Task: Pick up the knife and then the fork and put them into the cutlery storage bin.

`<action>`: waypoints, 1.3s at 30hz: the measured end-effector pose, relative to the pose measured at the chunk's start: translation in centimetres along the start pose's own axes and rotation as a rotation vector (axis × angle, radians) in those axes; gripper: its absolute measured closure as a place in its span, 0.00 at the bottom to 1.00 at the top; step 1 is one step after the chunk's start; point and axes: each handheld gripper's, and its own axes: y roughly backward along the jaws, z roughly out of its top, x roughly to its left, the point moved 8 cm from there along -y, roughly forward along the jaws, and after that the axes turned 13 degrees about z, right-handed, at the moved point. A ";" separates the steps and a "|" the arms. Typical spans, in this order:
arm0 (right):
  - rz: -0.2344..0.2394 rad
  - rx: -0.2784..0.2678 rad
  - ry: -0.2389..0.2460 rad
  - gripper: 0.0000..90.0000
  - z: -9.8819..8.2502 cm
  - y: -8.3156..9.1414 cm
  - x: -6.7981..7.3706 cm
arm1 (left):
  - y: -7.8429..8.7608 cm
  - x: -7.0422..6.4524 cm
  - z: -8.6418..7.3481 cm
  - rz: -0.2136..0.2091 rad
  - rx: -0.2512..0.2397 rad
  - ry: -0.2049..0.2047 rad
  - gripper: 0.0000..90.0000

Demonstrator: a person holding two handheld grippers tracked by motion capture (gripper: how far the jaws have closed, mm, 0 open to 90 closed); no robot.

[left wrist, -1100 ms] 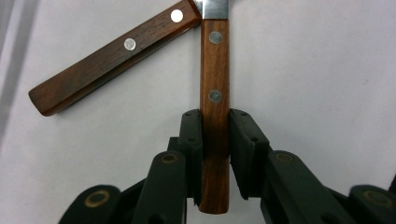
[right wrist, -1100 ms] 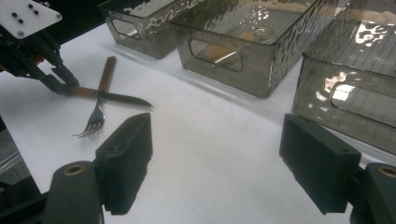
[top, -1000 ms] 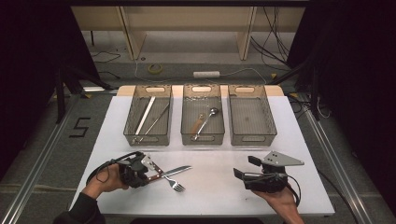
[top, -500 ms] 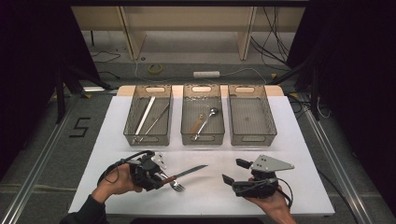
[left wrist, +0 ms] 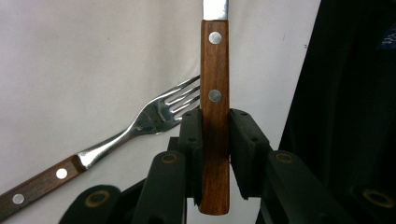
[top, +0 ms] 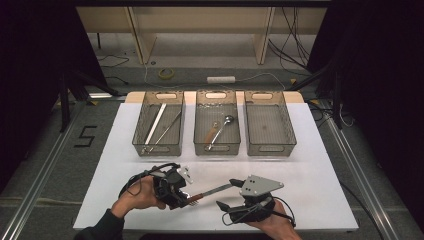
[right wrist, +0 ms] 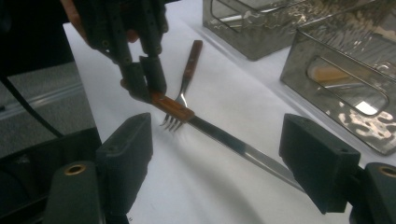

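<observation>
Three bins (top: 217, 149) in a row at table's (top: 320, 165) far side — knife (top: 212, 190) and fork (top: 192, 202) lie nearer, before the left two.

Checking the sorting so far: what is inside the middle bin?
The middle bin holds a spoon lying slantwise, bowl toward the far end. A small brownish patch sits beside it, too small to identify. The near wall's rim hides the tip of the spoon's handle.

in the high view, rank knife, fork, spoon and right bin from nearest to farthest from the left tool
1. knife, clamped in the left tool
2. fork, on the table just beside it
3. spoon, in the middle bin
4. right bin, far right
</observation>
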 end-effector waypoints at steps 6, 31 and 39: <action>0.011 0.050 0.053 0.31 -0.1 -1.1 0.6 | -0.4 -0.3 0.9 -0.010 0.013 -0.002 0.83; -0.011 0.218 0.246 0.47 -1.3 -4.3 0.7 | -0.5 -1.2 3.4 -0.055 0.030 -0.035 0.83; -0.022 0.250 0.280 0.54 -1.6 -4.7 0.4 | -0.3 -1.6 3.8 -0.071 0.036 -0.052 0.83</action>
